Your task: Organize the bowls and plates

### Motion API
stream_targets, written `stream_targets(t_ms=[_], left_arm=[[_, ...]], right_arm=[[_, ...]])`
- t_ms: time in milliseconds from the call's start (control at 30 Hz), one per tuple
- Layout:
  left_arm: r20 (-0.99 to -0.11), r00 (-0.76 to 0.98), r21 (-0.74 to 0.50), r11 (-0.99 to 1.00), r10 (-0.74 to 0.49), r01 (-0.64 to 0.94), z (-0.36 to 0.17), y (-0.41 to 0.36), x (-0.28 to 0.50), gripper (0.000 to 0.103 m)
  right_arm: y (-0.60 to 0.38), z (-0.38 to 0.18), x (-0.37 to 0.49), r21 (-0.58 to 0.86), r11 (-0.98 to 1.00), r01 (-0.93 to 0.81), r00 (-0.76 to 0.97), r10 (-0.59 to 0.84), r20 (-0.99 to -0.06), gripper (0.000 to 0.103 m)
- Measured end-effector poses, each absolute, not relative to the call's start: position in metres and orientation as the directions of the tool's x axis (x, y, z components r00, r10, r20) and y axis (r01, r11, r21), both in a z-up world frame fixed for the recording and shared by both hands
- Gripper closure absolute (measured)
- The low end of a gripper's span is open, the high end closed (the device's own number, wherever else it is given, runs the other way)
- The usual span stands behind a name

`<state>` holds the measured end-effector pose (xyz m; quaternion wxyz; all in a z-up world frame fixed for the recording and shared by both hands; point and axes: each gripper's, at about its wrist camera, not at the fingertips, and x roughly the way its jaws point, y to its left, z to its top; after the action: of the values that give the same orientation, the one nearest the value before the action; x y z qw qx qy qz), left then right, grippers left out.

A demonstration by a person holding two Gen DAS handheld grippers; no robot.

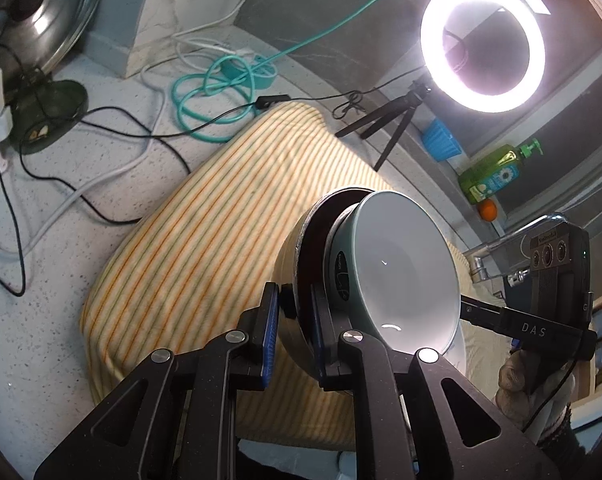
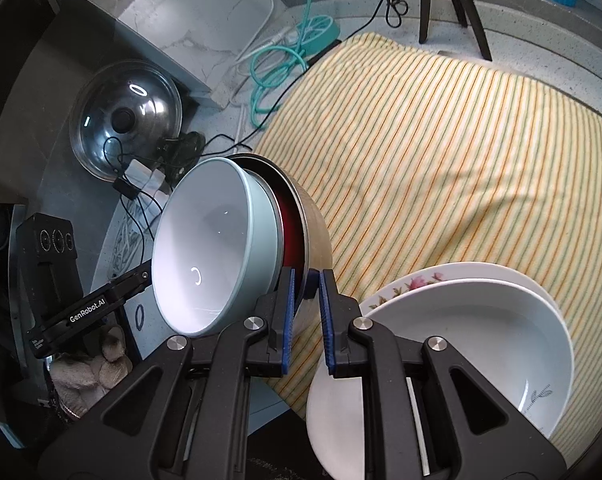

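A pale blue bowl [image 1: 405,268] sits nested in a steel bowl with a red inside [image 1: 297,280]; the stack is tilted on its side above the striped towel [image 1: 205,240]. My left gripper [image 1: 295,320] is shut on the steel bowl's rim. My right gripper [image 2: 306,300] is shut on the same rim [image 2: 305,240] from the other side; the blue bowl [image 2: 209,248] faces left there. A white plate [image 2: 461,360] lies on a floral plate [image 2: 413,280] on the towel [image 2: 441,160] at the lower right.
A ring light on a tripod [image 1: 483,44], a blue cup [image 1: 441,138], a green soap bottle [image 1: 493,172] and a faucet [image 1: 485,256] stand at the right. Cables [image 1: 221,88] and a glass pot lid [image 2: 125,120] lie beyond the towel on the counter.
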<state>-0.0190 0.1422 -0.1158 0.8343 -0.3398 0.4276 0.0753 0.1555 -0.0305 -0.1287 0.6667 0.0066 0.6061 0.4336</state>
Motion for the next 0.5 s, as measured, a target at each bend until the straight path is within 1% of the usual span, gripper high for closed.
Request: stream_targets(t_ms=[333,500], left_arm=[[-0.721,0.659,-0.522,0.793,-0.213,-0.315,-0.088,0.111,0.003,0.091],[-0.710,0.657,-0.531,0.806,-0.255,-0.261,-0.084,0.091,0.015,0.091]], right_arm=[[-0.079,-0.097,0.162,0.538,0.645,-0.543,-0.042,0.619,-0.785,0.089],[-0.112,-0.088,0.163,0.533,0.668,-0.519,-0.005,0.621,-0.784,0.089]])
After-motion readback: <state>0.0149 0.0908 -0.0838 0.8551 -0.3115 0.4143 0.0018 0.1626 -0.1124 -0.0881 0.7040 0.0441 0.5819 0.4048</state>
